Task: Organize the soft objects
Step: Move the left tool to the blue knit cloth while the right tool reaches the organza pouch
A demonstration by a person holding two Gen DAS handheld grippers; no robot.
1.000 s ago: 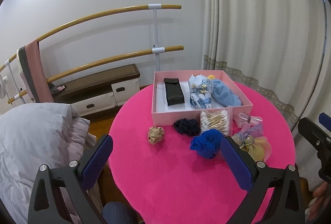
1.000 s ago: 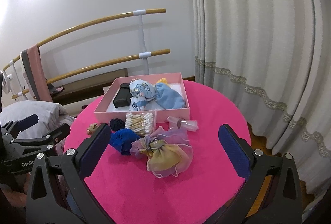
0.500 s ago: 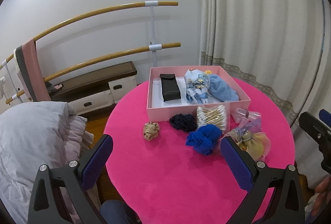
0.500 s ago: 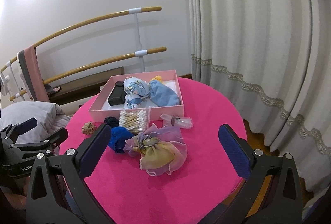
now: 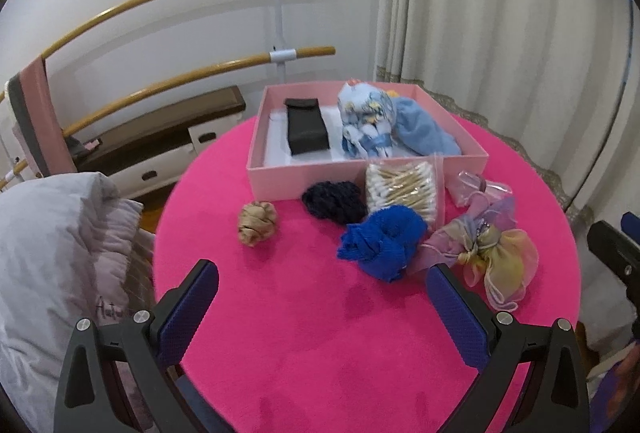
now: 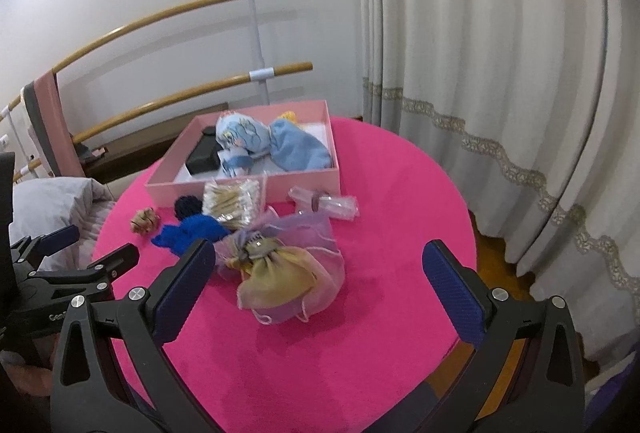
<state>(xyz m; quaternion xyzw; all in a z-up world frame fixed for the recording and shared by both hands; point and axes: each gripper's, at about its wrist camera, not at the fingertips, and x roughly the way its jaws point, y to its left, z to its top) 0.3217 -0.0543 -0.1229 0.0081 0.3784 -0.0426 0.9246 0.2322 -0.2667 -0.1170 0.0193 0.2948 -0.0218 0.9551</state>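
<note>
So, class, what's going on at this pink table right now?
A person holds two grippers above the round pink table. The left hand-held gripper and right hand-held gripper are both open and empty. The pink box already holds some soft items, while the blue scrunchie, tan scrunchie and organza scrunchie lie outside it.

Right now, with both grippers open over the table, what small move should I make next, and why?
Probably ease the right gripper forward and down onto the organza pouch. It lies loose on the table, nearest that gripper, almost between its open fingers, and outside the pink box. The left gripper is also open and holds nothing.
</note>
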